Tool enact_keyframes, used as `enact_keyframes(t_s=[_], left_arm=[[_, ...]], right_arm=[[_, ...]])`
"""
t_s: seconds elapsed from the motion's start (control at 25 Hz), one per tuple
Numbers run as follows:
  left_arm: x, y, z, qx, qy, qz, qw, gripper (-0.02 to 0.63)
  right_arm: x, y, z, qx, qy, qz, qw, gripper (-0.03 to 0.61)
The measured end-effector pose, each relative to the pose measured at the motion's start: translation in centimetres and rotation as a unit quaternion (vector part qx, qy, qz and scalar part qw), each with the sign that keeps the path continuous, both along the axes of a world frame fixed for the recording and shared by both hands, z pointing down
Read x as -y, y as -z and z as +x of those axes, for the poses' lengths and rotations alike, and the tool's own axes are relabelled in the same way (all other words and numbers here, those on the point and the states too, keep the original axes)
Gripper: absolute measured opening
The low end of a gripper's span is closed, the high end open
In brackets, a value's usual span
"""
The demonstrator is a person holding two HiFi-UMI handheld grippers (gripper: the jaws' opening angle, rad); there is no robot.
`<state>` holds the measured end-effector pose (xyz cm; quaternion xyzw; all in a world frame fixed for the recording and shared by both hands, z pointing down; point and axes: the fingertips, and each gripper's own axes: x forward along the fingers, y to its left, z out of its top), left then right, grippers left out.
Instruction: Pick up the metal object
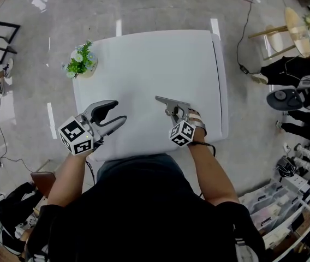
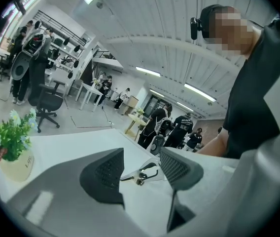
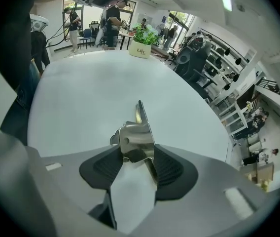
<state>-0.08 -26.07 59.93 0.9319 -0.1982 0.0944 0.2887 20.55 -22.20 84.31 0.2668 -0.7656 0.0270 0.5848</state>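
The metal object [image 1: 171, 103] is a shiny steel scraper with a flat blade. My right gripper [image 1: 172, 111] is shut on it and holds it just above the white table [image 1: 144, 64], right of the middle. In the right gripper view the scraper [image 3: 137, 135] sits pinched between the two black pads, its blade edge pointing away over the tabletop. My left gripper [image 1: 110, 115] hangs open over the table's near left part with nothing between its fingers [image 2: 108, 174]. In the left gripper view the held scraper [image 2: 142, 173] shows small in the distance between the jaws.
A small potted plant [image 1: 80, 63] stands at the table's far left corner, also seen as a plant [image 2: 12, 144] in the left gripper view. Chairs, cables and people surround the table on the floor. The table's right edge [image 1: 220, 81] lies close to my right hand.
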Motion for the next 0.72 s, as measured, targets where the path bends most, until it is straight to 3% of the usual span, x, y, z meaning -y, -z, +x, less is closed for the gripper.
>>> enact_keyframes(t_s=[0.72], left_arm=[[-0.7, 0.5, 1.1, -0.014, -0.022, -0.01, 0.9996, 0.229]], right_arm=[[1.0, 1.2, 0.0, -0.009, 0.007, 0.026, 1.0, 0.141]])
